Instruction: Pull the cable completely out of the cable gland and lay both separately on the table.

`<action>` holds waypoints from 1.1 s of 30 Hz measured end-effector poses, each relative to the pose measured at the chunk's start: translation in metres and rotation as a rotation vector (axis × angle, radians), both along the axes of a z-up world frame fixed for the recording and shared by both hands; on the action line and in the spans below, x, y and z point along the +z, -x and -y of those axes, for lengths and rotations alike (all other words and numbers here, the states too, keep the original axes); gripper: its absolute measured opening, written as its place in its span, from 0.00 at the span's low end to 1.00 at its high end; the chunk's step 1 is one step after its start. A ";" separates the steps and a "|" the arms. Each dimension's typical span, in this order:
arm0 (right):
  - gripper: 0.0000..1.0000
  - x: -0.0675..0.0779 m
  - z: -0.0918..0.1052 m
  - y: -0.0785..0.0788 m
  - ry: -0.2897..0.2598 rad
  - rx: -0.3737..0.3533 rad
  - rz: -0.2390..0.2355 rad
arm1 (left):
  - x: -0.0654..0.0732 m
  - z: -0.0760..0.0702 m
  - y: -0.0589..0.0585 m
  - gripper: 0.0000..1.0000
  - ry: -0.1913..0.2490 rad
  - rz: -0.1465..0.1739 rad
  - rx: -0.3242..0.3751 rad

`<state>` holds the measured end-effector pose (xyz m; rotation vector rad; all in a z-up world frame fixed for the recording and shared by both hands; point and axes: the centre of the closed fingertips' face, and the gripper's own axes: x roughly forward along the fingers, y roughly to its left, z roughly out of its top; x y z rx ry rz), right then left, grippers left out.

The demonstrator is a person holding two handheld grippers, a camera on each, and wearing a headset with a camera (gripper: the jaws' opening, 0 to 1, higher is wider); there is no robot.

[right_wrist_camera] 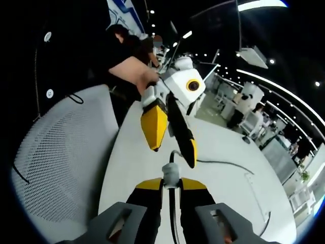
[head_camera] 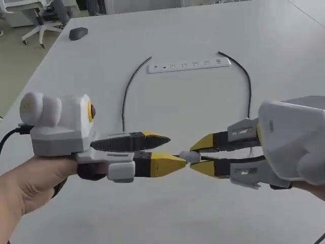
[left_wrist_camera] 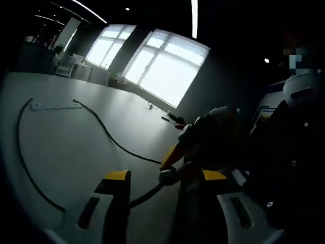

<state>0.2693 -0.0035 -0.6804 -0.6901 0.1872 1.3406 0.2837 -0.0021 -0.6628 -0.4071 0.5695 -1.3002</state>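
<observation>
Right gripper is clamped at its jaw tips on the small pale cable gland, held up above the table. We find the left gripper facing it tip to tip. Its jaws stand apart with the black cable running between them, not yet gripped. In our judgement the cable is still threaded through the gland.

Risks noted:
- A pull begun before the left jaws close would slide along the cable and draw nothing out.
- The gland sits in a shallow tip hold and could twist or pop free under a sharp tug.

Further back, the cable's two lengths trail across the table towards either end of a white power strip, which dragged slack could snag. Beyond lie a dark mouse-like object and an office chair, both well apart from the work.
</observation>
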 end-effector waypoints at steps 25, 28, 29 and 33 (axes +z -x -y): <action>0.07 0.003 -0.007 0.010 -0.008 0.062 0.016 | -0.015 0.005 0.015 0.20 -0.013 0.004 -0.103; 0.07 0.002 -0.008 0.010 -0.006 0.064 0.014 | -0.015 0.005 0.015 0.18 -0.014 0.005 -0.108; 0.07 0.002 -0.007 0.009 -0.007 0.062 0.011 | -0.015 0.005 0.015 0.17 -0.013 0.006 -0.109; 0.07 0.002 -0.007 0.009 -0.011 0.061 0.004 | -0.015 0.005 0.015 0.16 -0.009 0.008 -0.114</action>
